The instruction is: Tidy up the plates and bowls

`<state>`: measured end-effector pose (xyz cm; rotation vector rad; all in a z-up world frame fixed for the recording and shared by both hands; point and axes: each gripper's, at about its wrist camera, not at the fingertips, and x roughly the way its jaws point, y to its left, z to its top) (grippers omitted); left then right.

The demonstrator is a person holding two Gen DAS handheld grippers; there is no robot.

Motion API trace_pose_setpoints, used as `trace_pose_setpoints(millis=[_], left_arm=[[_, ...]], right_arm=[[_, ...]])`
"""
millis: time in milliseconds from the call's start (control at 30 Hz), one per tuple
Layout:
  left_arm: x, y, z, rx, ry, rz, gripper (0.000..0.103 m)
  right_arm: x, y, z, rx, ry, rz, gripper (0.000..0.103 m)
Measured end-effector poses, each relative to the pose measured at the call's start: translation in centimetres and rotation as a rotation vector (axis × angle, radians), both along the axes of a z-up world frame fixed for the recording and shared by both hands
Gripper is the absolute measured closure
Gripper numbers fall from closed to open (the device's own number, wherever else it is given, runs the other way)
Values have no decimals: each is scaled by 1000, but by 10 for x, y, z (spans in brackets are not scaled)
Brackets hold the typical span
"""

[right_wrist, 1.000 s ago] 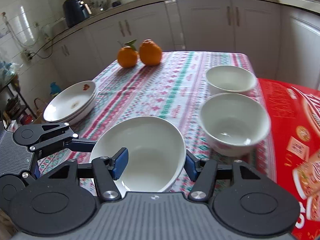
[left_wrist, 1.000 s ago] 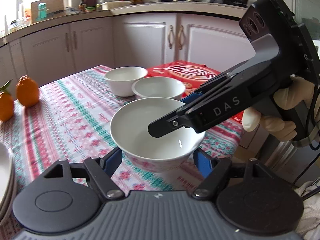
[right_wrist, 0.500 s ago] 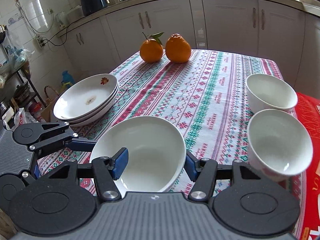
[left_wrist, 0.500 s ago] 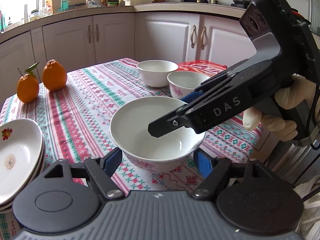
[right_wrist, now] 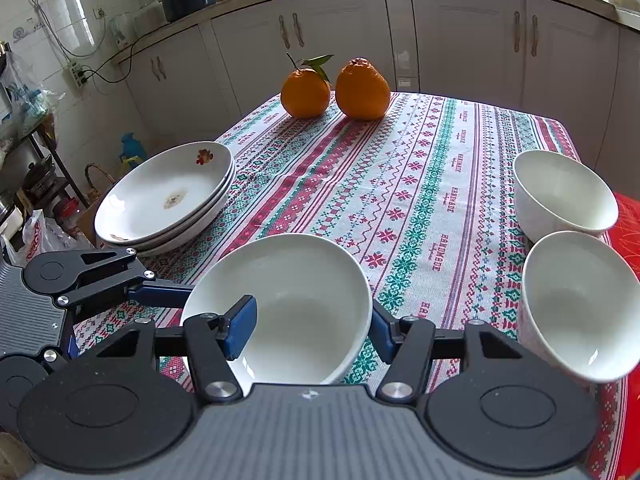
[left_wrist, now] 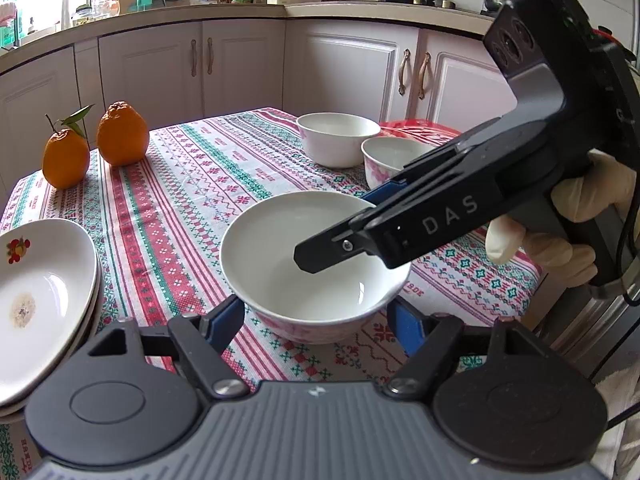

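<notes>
A white bowl (left_wrist: 312,264) is held over the patterned tablecloth; it also shows in the right wrist view (right_wrist: 288,312). My left gripper (left_wrist: 316,320) clasps it from both sides. My right gripper (right_wrist: 312,326) grips its rim, one blue pad inside the bowl, one outside. Two more white bowls, the far bowl (right_wrist: 564,196) and the near bowl (right_wrist: 580,304), stand at the right. A stack of white plates (right_wrist: 168,200) sits at the table's left edge and shows in the left wrist view (left_wrist: 40,300).
Two oranges (right_wrist: 336,88) sit at the table's far end. A red box (right_wrist: 628,240) lies under the right-hand bowls. Kitchen cabinets (left_wrist: 240,64) surround the table. A shelf with clutter (right_wrist: 32,168) stands left of the table.
Both grippers have carried the bowl left along the table, away from the two other bowls. The plate stack and oranges have come into closer view.
</notes>
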<state>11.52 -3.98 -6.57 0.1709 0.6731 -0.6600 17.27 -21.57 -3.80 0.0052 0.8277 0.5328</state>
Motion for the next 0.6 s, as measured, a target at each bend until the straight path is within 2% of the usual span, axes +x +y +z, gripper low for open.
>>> trace_pose_setpoints(millis=[267, 467, 500, 567, 600], left_arm=[[3, 0, 0, 0, 1, 3, 25], [2, -1, 1, -8, 4, -1, 21], [2, -1, 1, -9, 3, -1, 20], [1, -1, 2, -1, -11, 5, 12], [1, -1, 2, -1, -15, 7, 12]], right_arm=[[4, 0, -1, 1, 1, 0, 38], [5, 1, -5, 3, 5, 5, 31], [4, 1, -5, 5, 7, 6, 27], [3, 0, -4, 21, 3, 3, 6], [1, 0, -3, 26, -8, 0, 3]])
